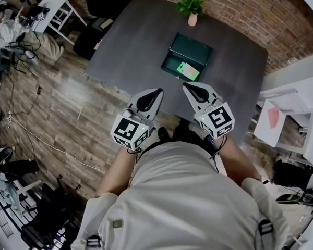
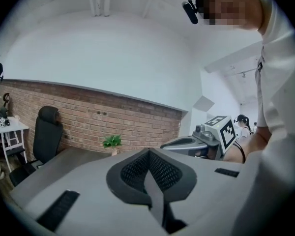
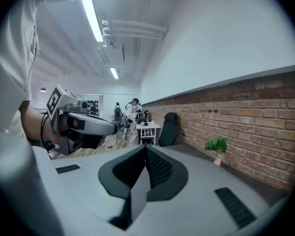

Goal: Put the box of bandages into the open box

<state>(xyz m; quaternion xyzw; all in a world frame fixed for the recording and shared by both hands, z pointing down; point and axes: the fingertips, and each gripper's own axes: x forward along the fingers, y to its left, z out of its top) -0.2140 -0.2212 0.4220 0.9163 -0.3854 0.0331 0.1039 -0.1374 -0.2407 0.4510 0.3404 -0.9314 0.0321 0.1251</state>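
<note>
On the dark table, a dark green open box [image 1: 194,48] stands with its lid up. A light green and white box of bandages [image 1: 188,70] lies inside it. Both grippers are held high, close to the person's chest and short of the table's near edge. My left gripper [image 1: 157,91] is shut, its jaws meeting at the tip with nothing between them [image 2: 148,151]. My right gripper [image 1: 187,86] is shut too and holds nothing [image 3: 146,149]. Each gripper view shows the other gripper alongside: the right gripper [image 2: 206,139] and the left gripper [image 3: 83,124].
A small potted plant [image 1: 190,7] stands at the table's far edge by the brick wall. A black office chair [image 2: 46,132] sits at the table's left end. A white desk [image 1: 55,9] is at far left, and white shelving [image 1: 297,113] at right. Cables lie on the wooden floor.
</note>
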